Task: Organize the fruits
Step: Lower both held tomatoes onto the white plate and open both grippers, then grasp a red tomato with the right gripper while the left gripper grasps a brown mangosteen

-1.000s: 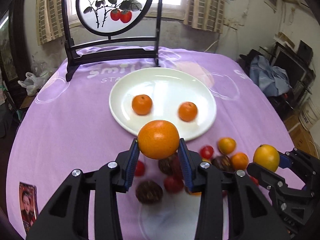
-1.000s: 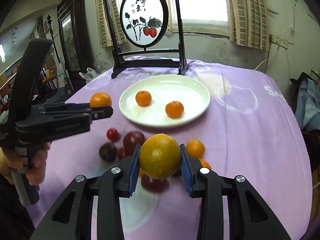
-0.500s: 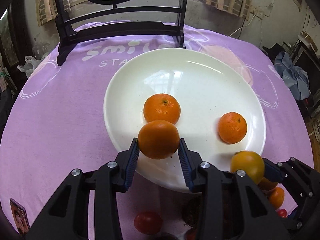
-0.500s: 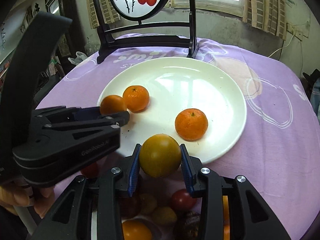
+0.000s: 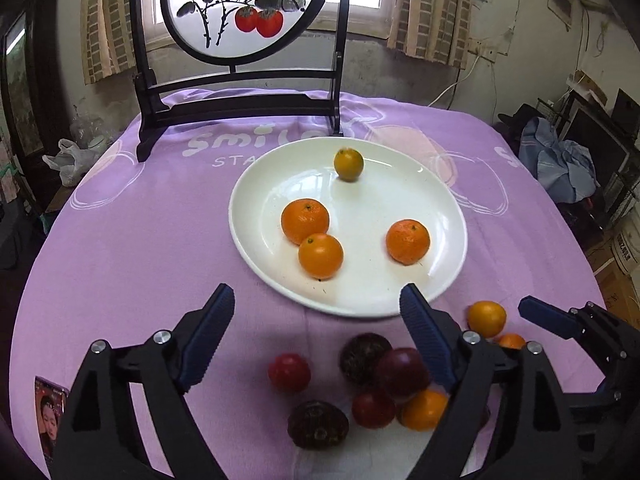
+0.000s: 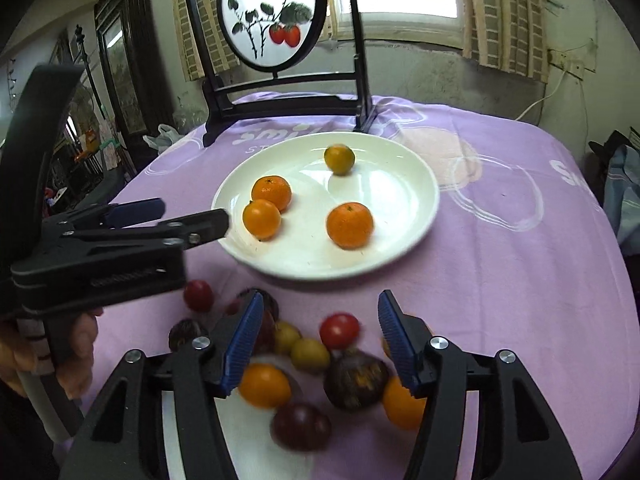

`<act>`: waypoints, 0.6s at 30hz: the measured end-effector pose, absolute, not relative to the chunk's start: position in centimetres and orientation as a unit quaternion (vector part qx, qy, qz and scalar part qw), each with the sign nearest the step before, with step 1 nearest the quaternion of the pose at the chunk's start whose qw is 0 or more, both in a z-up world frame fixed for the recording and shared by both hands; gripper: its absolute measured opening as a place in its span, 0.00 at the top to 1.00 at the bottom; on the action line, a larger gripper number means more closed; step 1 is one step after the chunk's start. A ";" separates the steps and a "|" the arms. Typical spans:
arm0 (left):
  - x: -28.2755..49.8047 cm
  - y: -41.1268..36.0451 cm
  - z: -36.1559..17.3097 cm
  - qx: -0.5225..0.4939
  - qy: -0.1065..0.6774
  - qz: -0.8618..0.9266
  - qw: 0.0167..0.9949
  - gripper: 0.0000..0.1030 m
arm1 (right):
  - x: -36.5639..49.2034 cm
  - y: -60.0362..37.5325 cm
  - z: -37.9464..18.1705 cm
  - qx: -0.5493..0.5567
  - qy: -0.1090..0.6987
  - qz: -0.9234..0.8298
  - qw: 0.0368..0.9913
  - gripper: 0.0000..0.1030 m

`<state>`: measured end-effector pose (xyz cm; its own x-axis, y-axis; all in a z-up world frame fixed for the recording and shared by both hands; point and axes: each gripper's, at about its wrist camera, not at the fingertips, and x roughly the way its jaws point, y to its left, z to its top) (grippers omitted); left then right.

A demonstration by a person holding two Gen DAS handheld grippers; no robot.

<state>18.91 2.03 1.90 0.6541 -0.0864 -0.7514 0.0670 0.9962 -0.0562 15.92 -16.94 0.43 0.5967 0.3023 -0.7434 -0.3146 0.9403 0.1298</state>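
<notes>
Oranges (image 5: 320,255) near plate's (image 5: 450,280) left rim

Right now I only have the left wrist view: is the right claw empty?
Observer: Yes. The right claw is opening, nothing between its pads; the pile lies beyond it.
Operator: Any fruit there that I'm missing?
Observer: Two small yellow-green fruits mid-pile.
Operator: What holds the left claw?
Observer: A hand grips its handle; that claw is opening too, empty.
</notes>
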 end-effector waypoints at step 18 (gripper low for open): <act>6.8 2.9 -1.8 -0.040 0.433 -0.073 0.898 0.14 | 6.8 -23.2 -3.6 -0.019 0.451 0.101 0.887 0.38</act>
<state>6.77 2.88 -1.83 0.6146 -0.1653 -0.7714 0.0958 0.9862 -0.1350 6.76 -23.16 -3.58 0.5732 0.1624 -0.8031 -0.1967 0.9788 0.0576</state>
